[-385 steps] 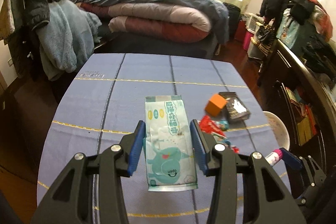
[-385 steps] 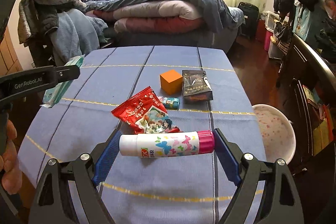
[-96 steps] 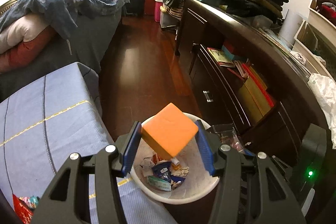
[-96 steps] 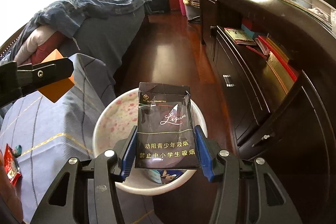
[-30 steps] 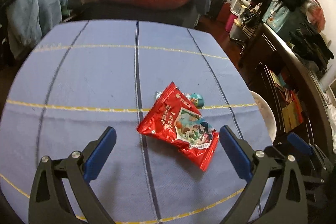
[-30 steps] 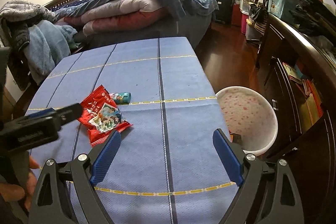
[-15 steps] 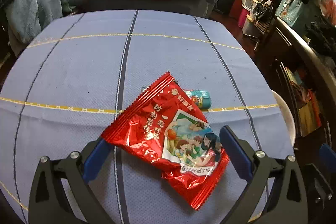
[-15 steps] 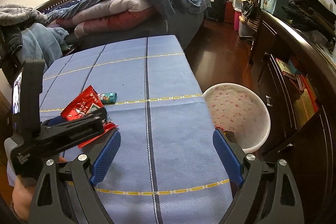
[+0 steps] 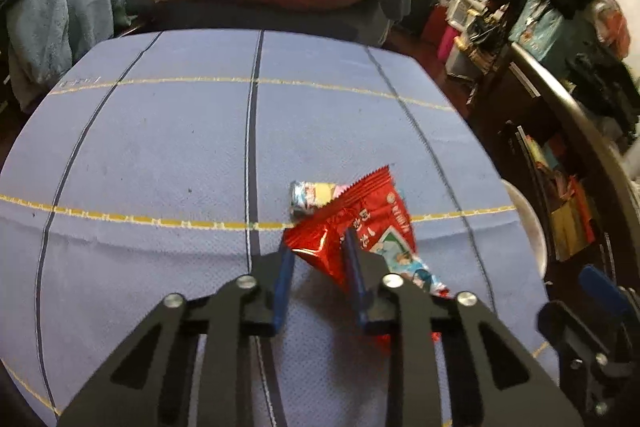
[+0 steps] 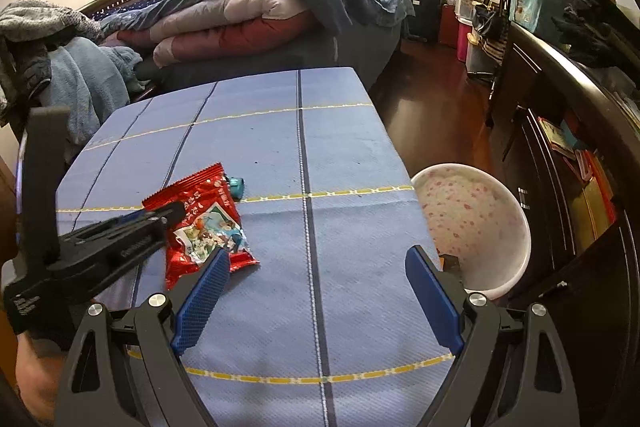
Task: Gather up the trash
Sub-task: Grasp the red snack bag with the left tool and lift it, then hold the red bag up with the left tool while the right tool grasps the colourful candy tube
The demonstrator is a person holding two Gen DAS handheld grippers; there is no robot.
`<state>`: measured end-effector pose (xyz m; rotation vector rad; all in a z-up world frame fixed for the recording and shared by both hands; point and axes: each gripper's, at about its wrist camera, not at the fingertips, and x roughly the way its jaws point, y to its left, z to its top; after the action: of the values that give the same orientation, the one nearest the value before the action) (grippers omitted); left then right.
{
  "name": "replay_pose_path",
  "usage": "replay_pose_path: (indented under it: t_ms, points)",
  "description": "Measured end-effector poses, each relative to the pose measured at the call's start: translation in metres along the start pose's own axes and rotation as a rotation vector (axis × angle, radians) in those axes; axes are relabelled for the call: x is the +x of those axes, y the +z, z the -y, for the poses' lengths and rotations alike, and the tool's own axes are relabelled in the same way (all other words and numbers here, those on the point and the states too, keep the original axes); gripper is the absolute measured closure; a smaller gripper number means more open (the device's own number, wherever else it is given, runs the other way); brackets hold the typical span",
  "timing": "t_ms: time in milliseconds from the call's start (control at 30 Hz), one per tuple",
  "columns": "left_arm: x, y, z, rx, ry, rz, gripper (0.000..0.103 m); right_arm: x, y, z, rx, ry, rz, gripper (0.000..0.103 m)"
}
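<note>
Pinching only one crumpled edge of the red snack wrapper [image 9: 352,227] at lower centre, the just-closed left claw [image 9: 318,267] could lose it over the bench [image 9: 160,147]; right claw [image 10: 316,291] gapes empty.

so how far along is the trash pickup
Mostly done. The table holds just two pieces. The left gripper, whose jaws have just been closing, pinches the red snack packet. The small candy wrapper still lies there. The right gripper is open and empty; the bin waits beside the table.
</note>
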<state>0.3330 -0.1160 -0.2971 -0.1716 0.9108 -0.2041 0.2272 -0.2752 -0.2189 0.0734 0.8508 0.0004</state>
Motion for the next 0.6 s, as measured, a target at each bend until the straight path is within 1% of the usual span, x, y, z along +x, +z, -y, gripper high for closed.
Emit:
replay_pose_path:
  t_ms: [333, 467, 600]
  points:
    - [-0.018, 0.006, -0.007, -0.020, -0.153, 0.042, 0.093, -0.003, 0.002, -0.002, -0.003, -0.010, 0.010, 0.014]
    - [-0.019, 0.008, -0.006, -0.005, -0.181, 0.055, 0.093, -0.003, 0.004, -0.001, 0.002, -0.016, 0.017, 0.014]
    - [-0.012, 0.010, -0.006, -0.038, -0.227, 0.037, 0.093, -0.005, 0.005, 0.001, 0.008, -0.021, 0.022, 0.014]
